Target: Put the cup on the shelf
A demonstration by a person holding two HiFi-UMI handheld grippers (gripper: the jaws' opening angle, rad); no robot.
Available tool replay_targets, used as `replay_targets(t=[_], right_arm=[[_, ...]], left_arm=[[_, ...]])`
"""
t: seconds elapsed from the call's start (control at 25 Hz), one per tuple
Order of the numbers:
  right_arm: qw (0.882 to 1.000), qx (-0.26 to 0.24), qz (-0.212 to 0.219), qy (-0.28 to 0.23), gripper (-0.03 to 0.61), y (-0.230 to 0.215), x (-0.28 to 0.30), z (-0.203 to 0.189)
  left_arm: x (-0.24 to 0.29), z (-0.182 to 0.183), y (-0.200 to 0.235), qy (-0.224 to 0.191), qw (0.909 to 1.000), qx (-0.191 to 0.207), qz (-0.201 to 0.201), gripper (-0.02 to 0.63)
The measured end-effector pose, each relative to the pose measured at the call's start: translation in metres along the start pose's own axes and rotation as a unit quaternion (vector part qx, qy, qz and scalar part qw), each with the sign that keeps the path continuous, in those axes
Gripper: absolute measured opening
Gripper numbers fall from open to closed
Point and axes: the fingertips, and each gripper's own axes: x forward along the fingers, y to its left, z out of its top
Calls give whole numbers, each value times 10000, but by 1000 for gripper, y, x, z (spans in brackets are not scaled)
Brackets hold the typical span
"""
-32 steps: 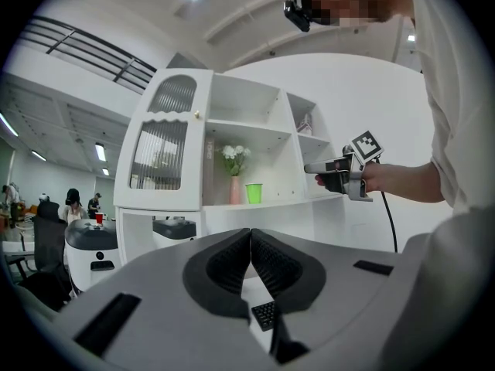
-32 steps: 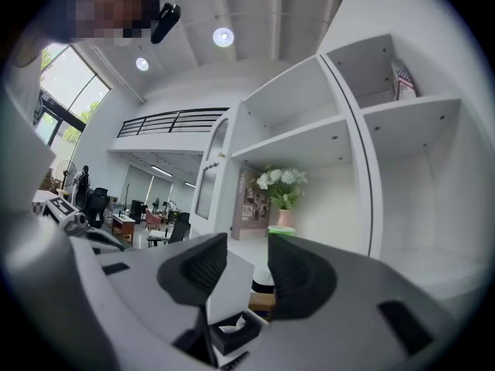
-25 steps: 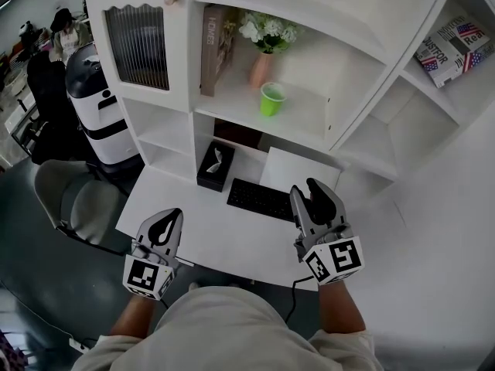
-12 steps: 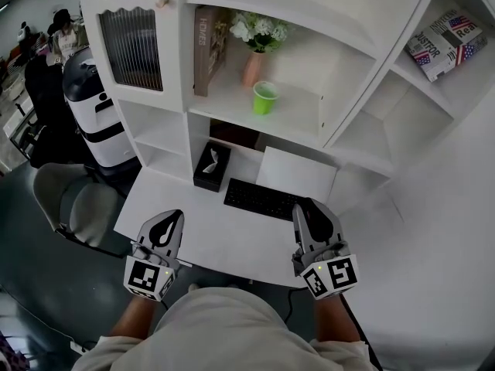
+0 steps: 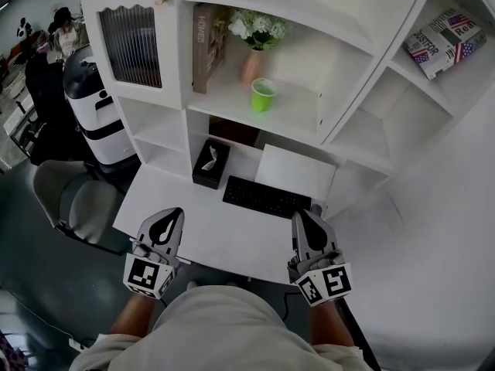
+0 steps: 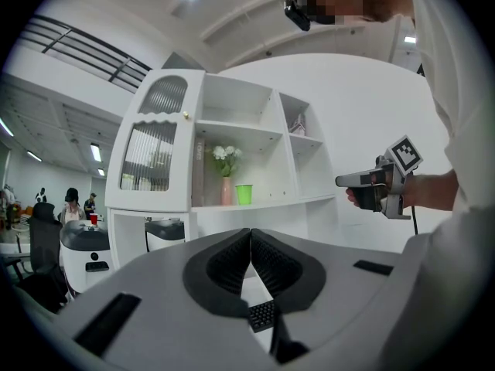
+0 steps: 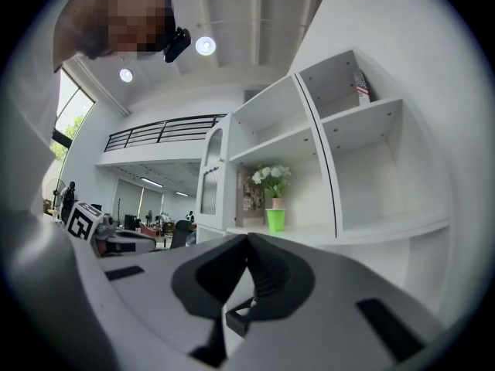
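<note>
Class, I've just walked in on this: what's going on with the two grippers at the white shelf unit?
A person holds a gripper in each hand over the white desk, and both are empty. The left gripper is shut; the right gripper has just closed its jaws with nothing between them. The green cup stands upright on the shelf beside the pink vase of flowers, clear of both grippers.

One cup [image 5: 263,95], one vase [image 5: 251,66], one book [image 5: 203,49], one keyboard [image 5: 265,198], one tissue box [image 5: 210,163], one chair [image 5: 77,199].
</note>
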Motion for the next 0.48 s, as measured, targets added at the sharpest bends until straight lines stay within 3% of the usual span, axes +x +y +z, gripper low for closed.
replay_targets(t=[0.48], right_arm=[[9999,25,134,59,5,9,-6,-7]], left_arm=[[-1,1,-6,-11,10000,33,-34,2]])
